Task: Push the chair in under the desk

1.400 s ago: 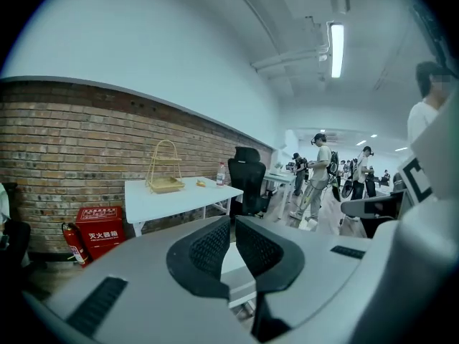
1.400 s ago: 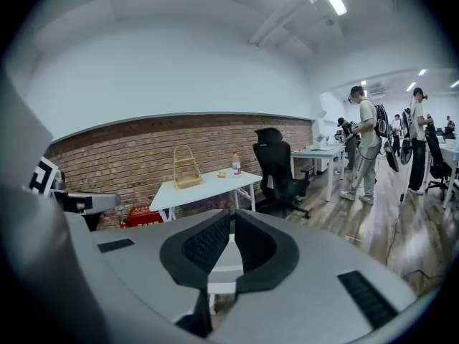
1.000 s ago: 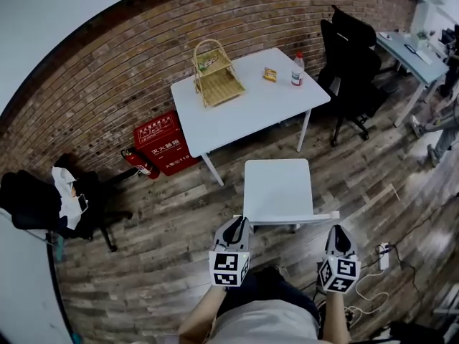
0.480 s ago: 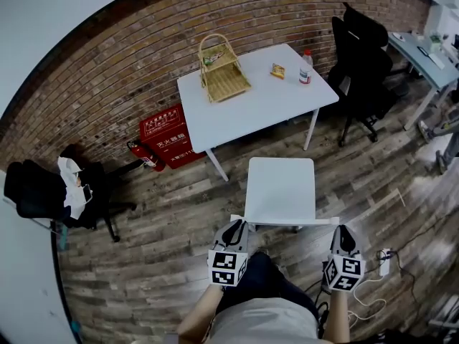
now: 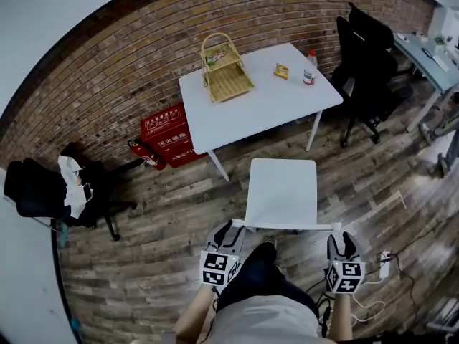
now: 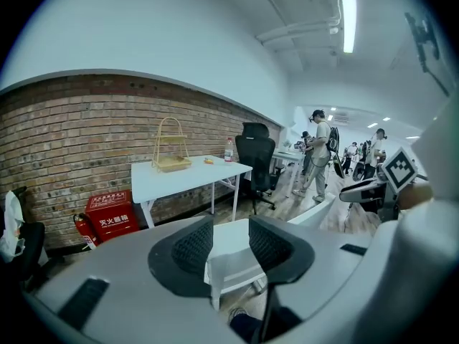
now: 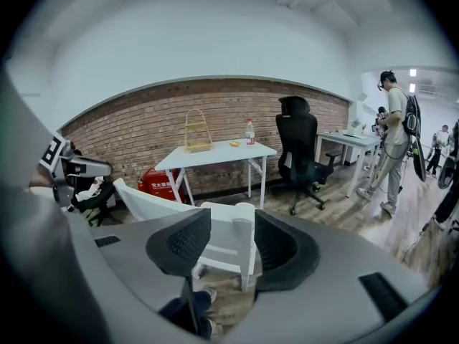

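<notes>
The white chair stands on the wood floor just in front of the white desk, its seat toward the desk and its backrest rail toward me. My left gripper sits at the rail's left end, my right gripper at its right end. Both pairs of jaws are opening. In the left gripper view the chair's corner post lies between the left gripper's pads with gaps on both sides. In the right gripper view the chair's other post stands likewise loose between the right gripper's pads.
On the desk are a wicker basket, a snack packet and a bottle. A red fire-extinguisher box sits by the brick wall. Black office chairs stand at right and left. A power strip lies by my right foot. A person stands far right.
Both grippers were shut on the ends of the chair's backrest rail; now their jaws have come apart and both have drawn back slightly toward me.
</notes>
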The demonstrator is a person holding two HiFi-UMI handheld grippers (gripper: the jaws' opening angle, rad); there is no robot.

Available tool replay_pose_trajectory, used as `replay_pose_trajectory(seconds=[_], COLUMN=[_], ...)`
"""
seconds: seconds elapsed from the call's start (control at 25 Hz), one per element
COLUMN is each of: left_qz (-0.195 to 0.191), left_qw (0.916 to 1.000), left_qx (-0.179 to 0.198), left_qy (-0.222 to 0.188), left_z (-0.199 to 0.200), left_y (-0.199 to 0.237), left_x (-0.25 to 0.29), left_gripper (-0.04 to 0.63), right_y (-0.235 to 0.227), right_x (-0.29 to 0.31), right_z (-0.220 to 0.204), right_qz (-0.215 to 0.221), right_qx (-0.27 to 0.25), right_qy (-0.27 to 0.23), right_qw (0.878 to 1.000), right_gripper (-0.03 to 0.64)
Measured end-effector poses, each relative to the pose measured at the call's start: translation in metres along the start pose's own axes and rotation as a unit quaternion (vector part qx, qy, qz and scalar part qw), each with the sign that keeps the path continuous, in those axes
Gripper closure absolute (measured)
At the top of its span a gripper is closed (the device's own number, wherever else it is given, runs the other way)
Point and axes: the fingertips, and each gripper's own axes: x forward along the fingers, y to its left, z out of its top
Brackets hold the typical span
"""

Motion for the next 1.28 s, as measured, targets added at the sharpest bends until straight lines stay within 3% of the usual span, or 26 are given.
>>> replay_pose_trajectory(seconds=[0.28, 0.56, 0.88, 1.28], left_qz=[-0.04, -0.135, -0.188, -0.192], left_qw=[0.9989, 0.9904, 0.9772, 0.9749], left_qx=[0.022, 0.028, 0.075, 0.065], left_qy=[0.005, 0.011, 0.064, 0.094], left_z=[-0.01, -0.017, -0.04, -0.058], left_y=[0.012, 0.005, 0.0, -0.002], left_x=[0.013, 0.027, 0.046, 0.068], left_gripper=[0.366, 0.257, 0.201, 0.202], right_y=[-0.002, -0.002, 0.006, 0.003], right_x=[0.017, 0.033, 0.048, 0.067], right_z=[-0.025, -0.021, -0.025, -0.029], right_qz=[0.039, 0.087, 0.124, 0.132], right_qx=[-0.033, -0.076, -0.134, -0.078], right_qy=[0.037, 0.037, 0.066, 0.07], right_qw=[0.998, 0.993, 0.981, 0.986], right_gripper=[0.331, 0.31, 0.304, 0.304])
